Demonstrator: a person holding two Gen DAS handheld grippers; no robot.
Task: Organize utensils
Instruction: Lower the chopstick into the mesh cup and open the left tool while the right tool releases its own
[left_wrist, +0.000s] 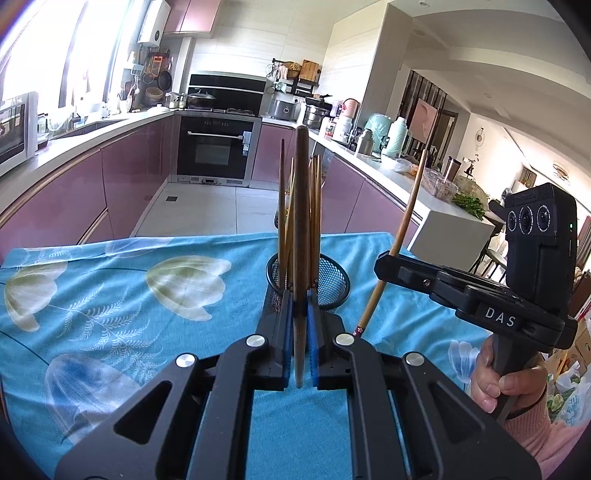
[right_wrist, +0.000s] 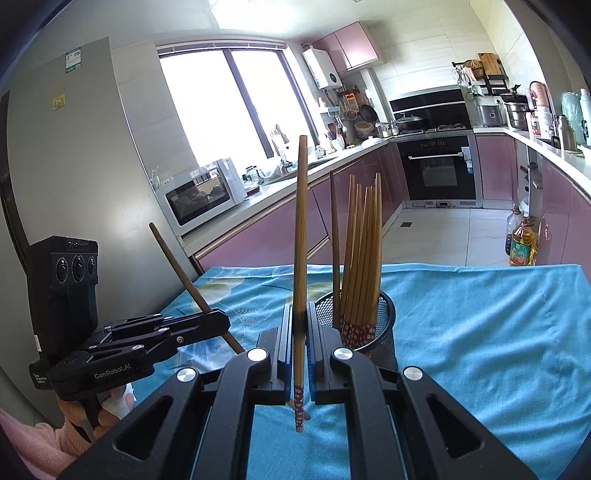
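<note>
We hold 1 chopstick in each gripper, the left gripper (left_wrist: 301, 314) clamped on a dark chopstick (left_wrist: 301, 206) standing upright between its blue pads and the right gripper (right_wrist: 300, 325) pinching a lighter chopstick (right_wrist: 300, 240) (flowered end down), both just before the mesh holder (right_wrist: 384, 332) of chopsticks on the blue cloth (right_wrist: 480, 332).

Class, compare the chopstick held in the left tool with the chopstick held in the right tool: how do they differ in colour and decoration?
The left tool's chopstick is dark brown; the right tool's chopstick is lighter, golden brown. The right tool's chopstick has a red flowered band at its lower end; the left tool's chopstick looks plain. Both are clamped and stand above the blue cloth, near the mesh holder.
</note>
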